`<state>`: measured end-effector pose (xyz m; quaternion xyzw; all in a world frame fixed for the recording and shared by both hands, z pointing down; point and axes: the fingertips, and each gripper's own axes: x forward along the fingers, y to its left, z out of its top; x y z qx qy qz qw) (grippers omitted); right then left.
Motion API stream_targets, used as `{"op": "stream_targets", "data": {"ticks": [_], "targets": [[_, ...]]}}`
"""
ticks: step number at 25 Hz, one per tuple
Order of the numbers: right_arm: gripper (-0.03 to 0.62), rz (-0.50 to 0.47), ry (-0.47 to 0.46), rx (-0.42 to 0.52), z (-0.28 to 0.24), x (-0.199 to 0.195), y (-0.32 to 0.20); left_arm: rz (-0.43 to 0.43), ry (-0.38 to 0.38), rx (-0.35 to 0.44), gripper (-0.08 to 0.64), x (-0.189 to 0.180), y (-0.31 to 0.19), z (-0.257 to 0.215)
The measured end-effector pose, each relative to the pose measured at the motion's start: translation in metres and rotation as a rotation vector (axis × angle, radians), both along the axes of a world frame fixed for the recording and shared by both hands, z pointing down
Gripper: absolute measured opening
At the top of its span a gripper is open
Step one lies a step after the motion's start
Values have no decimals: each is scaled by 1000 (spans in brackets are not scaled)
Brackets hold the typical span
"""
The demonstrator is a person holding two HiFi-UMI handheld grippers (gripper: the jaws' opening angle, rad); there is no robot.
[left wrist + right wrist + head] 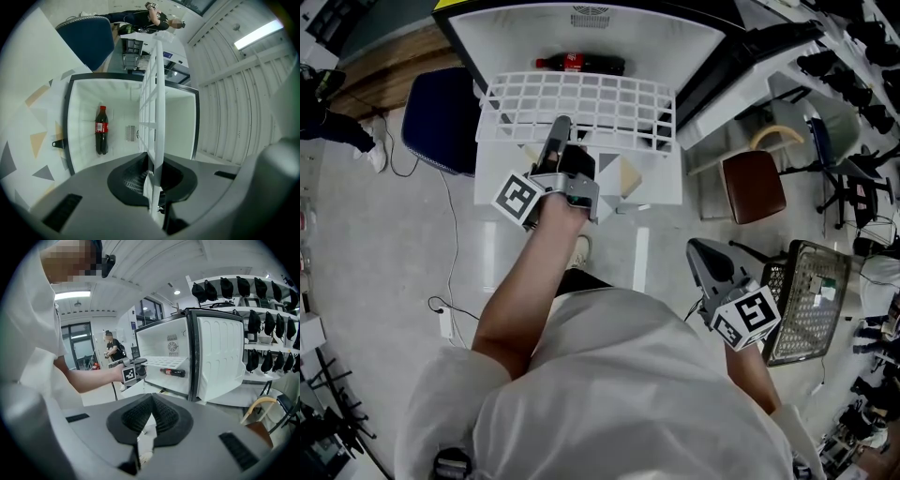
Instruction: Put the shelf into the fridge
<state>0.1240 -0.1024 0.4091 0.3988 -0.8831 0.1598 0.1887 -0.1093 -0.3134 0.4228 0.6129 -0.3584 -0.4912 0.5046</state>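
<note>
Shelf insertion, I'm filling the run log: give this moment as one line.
left gripper: shut on shelf | right gripper: shut, empty | shelf: partly in fridge, above bottle

No wording can be read anywhere in this scene. A dark soda bottle (101,140) lying in the fridge (82,105) carries a red label (101,127), its print too small to make out. The left gripper (559,129) and right gripper (696,247) each bear a marker cube (521,199) with black-and-white square patterns, no letters or numbers.
</note>
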Motion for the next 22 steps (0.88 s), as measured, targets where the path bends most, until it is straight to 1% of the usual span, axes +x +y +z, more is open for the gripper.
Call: {"op": "stream_targets", "data": {"ticks": [5, 10, 17, 22], "targets": [[11, 7, 5, 1, -2, 4, 0, -10, -10, 1, 38, -1, -2, 4], [11, 6, 7, 0, -3, 5, -1, -21, -2, -15, 38, -2, -5, 8], [11, -2, 13, -6, -2, 2, -2, -61, 15, -57, 38, -4, -8, 11], [11, -7, 15, -10, -1, 2, -3, -92, 35, -125, 39, -3, -11, 24]]}}
